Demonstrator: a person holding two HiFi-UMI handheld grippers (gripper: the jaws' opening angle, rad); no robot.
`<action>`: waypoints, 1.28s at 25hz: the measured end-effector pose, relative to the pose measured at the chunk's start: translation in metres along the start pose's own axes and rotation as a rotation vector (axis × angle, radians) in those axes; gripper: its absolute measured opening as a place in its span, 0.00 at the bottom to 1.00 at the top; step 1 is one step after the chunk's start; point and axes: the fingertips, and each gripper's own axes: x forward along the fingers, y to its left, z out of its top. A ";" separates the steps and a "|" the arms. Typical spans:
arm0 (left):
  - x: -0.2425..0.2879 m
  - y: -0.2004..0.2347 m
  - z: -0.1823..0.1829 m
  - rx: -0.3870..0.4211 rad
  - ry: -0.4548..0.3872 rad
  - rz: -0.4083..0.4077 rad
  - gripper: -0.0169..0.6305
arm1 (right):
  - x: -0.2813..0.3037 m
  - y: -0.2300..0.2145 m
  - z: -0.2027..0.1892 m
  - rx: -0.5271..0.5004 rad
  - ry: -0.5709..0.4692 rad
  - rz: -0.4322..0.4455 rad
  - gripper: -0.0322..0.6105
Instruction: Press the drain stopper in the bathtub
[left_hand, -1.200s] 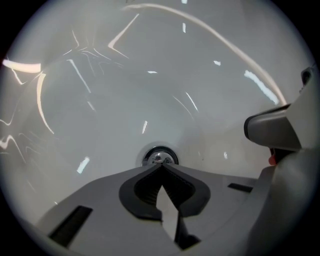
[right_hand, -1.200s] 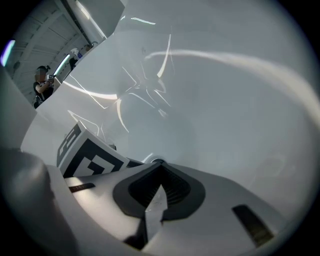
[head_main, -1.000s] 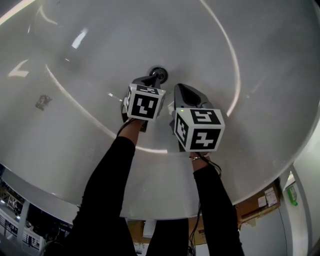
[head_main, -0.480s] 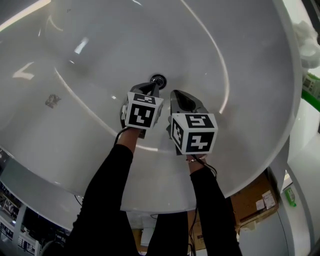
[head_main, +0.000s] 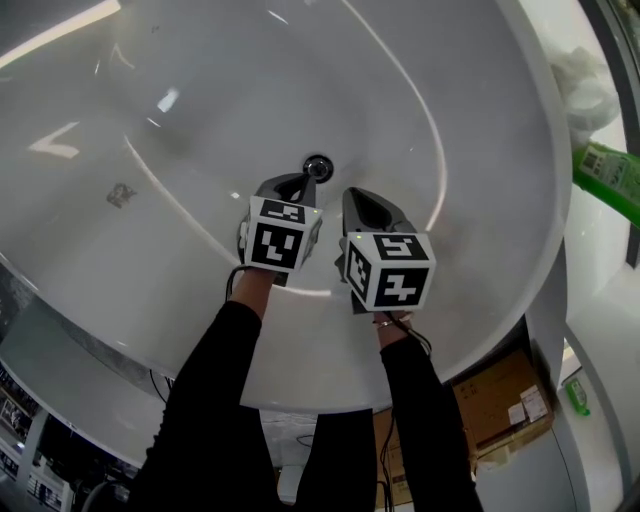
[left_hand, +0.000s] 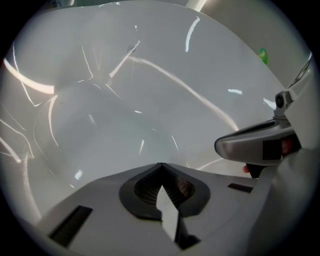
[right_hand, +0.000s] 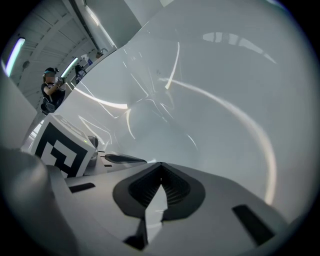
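**Head view, steeply down into a glossy white oval bathtub (head_main: 480, 150).** The small round chrome drain stopper (head_main: 317, 166) sits in the tub floor just beyond the tips of the left gripper (head_main: 298, 184), a little to their right. Whether tip and stopper touch cannot be told from this angle.

**Left gripper.** The jaws are brought fully together with nothing between them. Its own view shows the two tips meeting over bare white enamel. Closed jaws make one blunt point, which suits pushing a press-type stopper better than a spread pair would. The stopper does not appear in this gripper's view and probably lies below the jaws' line of sight.

**Right gripper (head_main: 365, 204).** The jaws are likewise pressed together and hold nothing. It hangs just beside the left gripper, on that gripper's right and slightly further back from the stopper. It appears to be idle, kept clear of the drain.

**Stage.** The approach looks complete and the press itself appears to be at hand. The next move probably calls for a short push along the jaw axis, centred on the cap. An off-centre push could glance off the smooth metal onto the slick tub floor.

**Background.** A green plastic bottle (head_main: 606, 176) lies on the tub rim, well to the right of the right gripper.
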 end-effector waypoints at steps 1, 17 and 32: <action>-0.005 -0.001 0.002 0.002 -0.006 0.000 0.04 | -0.003 0.002 0.001 0.003 -0.003 0.003 0.05; -0.071 -0.021 0.021 0.015 -0.078 -0.007 0.04 | -0.043 0.021 0.017 -0.014 -0.033 0.026 0.05; -0.132 -0.042 0.036 0.017 -0.153 -0.001 0.04 | -0.089 0.035 0.020 -0.039 -0.063 0.048 0.05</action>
